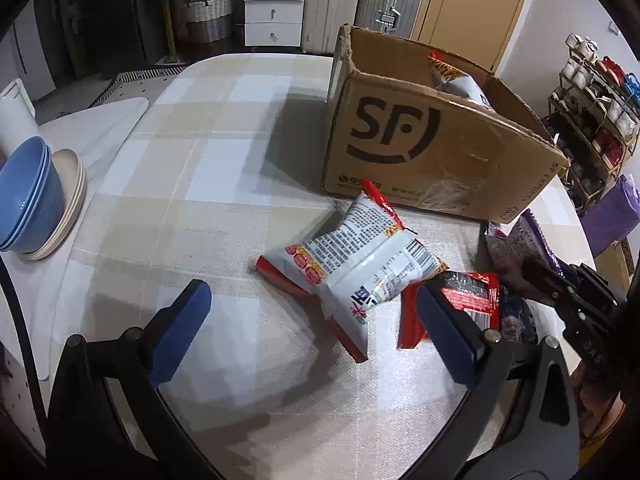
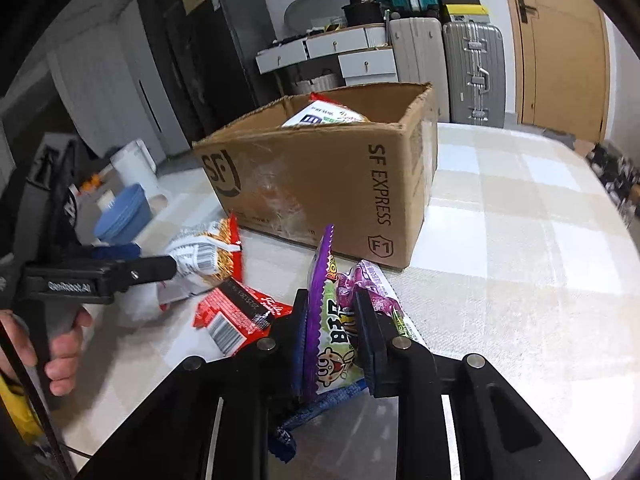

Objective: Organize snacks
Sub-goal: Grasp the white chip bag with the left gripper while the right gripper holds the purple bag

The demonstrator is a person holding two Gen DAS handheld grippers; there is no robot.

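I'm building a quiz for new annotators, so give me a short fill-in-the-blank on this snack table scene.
1. The right hand-held gripper is shut on a ____ snack packet.
2. The left hand-held gripper is ____, holding nothing.
3. The cardboard box already holds ____ visible snack bag.
4. The stacked bowls on the table are ____ in colour.

Missing words: purple; open; one; blue

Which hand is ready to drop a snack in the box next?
The right. Its gripper is shut on the purple snack bag, close to the cardboard box. The left gripper is open and empty above the white snack bag.
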